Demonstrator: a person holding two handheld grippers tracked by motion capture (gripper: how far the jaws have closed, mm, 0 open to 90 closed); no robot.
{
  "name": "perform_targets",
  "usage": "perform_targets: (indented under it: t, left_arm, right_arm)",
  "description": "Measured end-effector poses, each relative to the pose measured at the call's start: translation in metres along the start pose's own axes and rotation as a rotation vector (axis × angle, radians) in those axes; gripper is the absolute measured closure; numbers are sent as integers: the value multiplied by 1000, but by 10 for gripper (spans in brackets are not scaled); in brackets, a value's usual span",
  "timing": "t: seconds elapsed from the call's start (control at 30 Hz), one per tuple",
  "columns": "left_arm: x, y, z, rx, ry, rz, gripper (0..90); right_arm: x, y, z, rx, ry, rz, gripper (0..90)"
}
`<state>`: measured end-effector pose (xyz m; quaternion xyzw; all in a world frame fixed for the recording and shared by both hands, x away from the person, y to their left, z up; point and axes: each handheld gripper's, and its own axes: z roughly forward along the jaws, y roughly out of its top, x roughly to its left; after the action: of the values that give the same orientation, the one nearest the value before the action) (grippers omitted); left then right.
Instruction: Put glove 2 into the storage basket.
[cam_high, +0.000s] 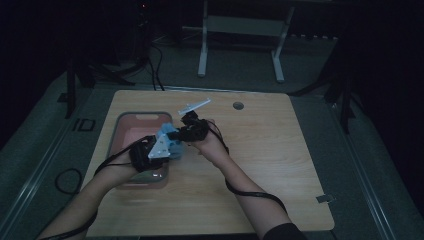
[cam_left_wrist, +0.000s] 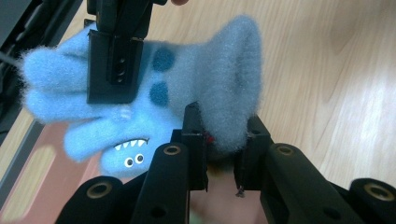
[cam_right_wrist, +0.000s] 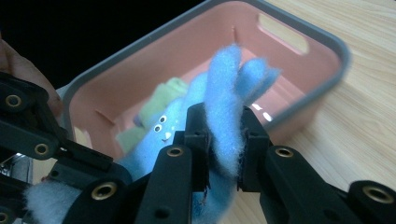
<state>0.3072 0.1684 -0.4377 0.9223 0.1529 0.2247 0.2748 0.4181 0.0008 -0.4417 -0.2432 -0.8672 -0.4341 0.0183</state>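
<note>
A blue fluffy glove (cam_high: 172, 141) with dark spots and a little monster face hangs stretched between both grippers, just above the right rim of a pink bin (cam_high: 140, 115). My left gripper (cam_left_wrist: 223, 154) is shut on the glove's wide cuff (cam_left_wrist: 233, 93). My right gripper (cam_right_wrist: 223, 149) is shut on a thin lobe of the glove (cam_right_wrist: 224, 93) at the finger end. In the high view the left gripper (cam_high: 165, 149) comes from the bin side and the right gripper (cam_high: 181, 133) from the table's middle, their tips close together.
The pink bin (cam_right_wrist: 327, 51) has a grey rim and handle slots; a yellow-green fluffy item (cam_right_wrist: 163, 100) lies inside. The wooden table (cam_high: 270, 150) has a round cable hole (cam_high: 238, 105) at the back. Cables trail from both hands. Dark floor surrounds the table.
</note>
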Motion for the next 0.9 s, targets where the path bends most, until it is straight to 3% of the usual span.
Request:
perform_targets:
  t: [0.4, 0.6, 0.9]
  left_arm:
    - [5, -57, -17, 49, 18, -71, 777]
    - [3, -80, -9, 83, 3, -104, 776]
    - [5, -97, 2, 105, -13, -146, 769]
  right_arm:
    - [24, 19, 59, 38, 67, -7, 782]
    - [31, 17, 89, 84, 87, -4, 782]
    - [31, 15, 115, 157, 59, -10, 774]
